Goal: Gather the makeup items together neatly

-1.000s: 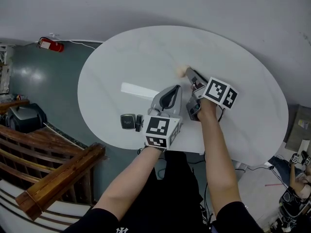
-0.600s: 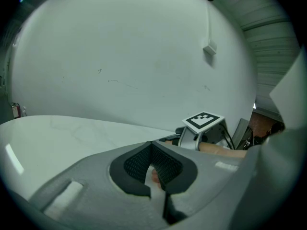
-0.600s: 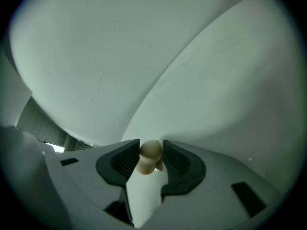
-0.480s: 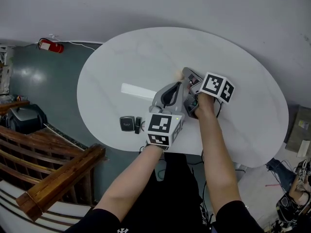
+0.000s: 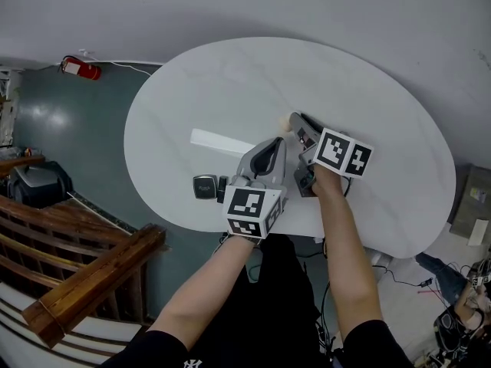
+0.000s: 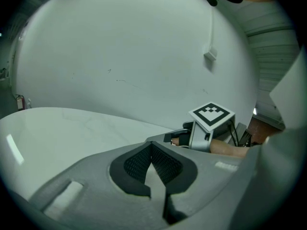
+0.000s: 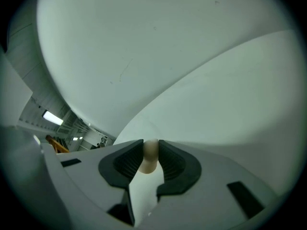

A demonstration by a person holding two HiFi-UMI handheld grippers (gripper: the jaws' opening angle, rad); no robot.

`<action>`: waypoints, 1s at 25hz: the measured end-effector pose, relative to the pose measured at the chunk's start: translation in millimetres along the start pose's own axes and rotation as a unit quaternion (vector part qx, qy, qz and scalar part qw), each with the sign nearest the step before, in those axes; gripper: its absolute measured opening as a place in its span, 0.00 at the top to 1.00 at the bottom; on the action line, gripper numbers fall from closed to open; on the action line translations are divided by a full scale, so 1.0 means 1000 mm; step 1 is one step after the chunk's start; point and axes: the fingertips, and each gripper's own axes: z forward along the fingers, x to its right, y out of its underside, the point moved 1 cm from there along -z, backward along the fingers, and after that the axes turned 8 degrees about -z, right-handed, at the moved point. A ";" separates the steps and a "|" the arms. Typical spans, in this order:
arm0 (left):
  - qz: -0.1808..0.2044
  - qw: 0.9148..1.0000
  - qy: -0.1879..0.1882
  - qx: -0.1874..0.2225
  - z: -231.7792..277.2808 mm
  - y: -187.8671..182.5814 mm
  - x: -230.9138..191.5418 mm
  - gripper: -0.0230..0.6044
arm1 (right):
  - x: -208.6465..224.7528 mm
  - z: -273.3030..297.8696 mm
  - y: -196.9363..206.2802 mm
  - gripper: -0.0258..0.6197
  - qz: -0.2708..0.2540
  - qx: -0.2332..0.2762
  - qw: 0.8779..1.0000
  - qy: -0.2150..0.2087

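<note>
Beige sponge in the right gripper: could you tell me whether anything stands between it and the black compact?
The shut, empty left gripper lies roughly between the sponge and the compact. The right gripper has just been closing its jaws on the sponge.

1. The left gripper has a grey moulded shell, black ribbed pads, and a white cube with black square markers at its near end.
2. The right gripper has the same grey shell and black pads. Its marker cube is white and black, with thin dark cables beside it.
3. The person wears a black short-sleeved top with a small white emblem, and dark trousers.
</note>
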 end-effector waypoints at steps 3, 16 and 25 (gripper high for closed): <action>-0.010 1.000 0.003 0.002 -0.018 0.003 -0.004 0.95 | -0.018 -0.015 0.014 0.79 -0.055 0.010 0.998 0.008; -0.012 1.000 -0.003 0.009 -0.105 0.014 -0.048 0.95 | -0.080 -0.046 0.107 0.79 -0.226 0.017 0.972 0.066; -0.009 1.000 -0.009 0.008 -0.143 0.027 -0.079 0.95 | -0.101 -0.045 0.158 0.79 -0.286 0.006 0.953 0.103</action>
